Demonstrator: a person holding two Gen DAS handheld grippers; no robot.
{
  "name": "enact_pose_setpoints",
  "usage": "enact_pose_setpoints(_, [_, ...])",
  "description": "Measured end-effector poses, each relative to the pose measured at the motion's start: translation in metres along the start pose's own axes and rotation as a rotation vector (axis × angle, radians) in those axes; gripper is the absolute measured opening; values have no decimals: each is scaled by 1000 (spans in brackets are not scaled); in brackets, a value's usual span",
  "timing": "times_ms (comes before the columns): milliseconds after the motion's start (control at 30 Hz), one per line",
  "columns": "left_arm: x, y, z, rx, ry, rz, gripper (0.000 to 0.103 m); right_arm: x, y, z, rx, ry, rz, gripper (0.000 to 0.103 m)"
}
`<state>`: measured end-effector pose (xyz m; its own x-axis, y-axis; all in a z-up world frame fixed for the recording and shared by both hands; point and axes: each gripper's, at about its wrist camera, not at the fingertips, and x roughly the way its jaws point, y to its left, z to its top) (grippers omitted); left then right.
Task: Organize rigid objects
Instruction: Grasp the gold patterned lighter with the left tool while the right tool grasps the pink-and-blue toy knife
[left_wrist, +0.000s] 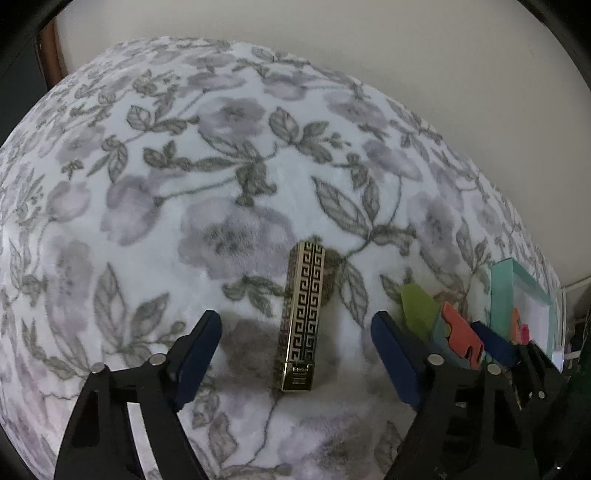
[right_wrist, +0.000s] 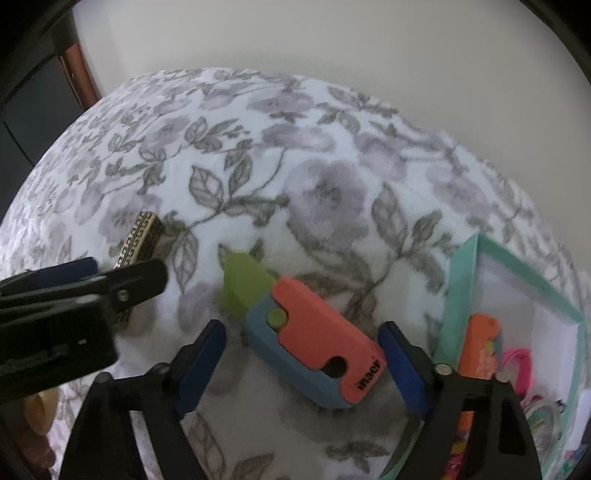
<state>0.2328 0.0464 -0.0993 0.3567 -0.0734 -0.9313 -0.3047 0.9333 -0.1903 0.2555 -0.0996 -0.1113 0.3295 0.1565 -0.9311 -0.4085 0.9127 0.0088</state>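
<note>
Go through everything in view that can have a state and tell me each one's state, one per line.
Left gripper: open, straddling the gold patterned case, pads clear.
Right gripper: open, straddling the toy knife, pads clear.
Gold patterned case: lying flat on the blanket, closed.
Toy knife: lying on the blanket, green blade out.
Teal box: open, partly filled.

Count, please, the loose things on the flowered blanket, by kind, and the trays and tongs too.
Gold patterned case: 1
Toy knife, orange, blue and green: 1
Mint tray: 1
Tongs: 2, left tongs, right tongs
Total: 5
</note>
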Motion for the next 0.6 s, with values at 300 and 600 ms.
enact_pose_setpoints(300, [-1, 2, 1, 6, -11, 32, 59, -13, 7, -22, 21, -14, 71, 64])
enact_pose_setpoints(600, [-3, -1, -3, 48, -25, 78, 51, -9, 11, -15, 74, -55, 6, 56])
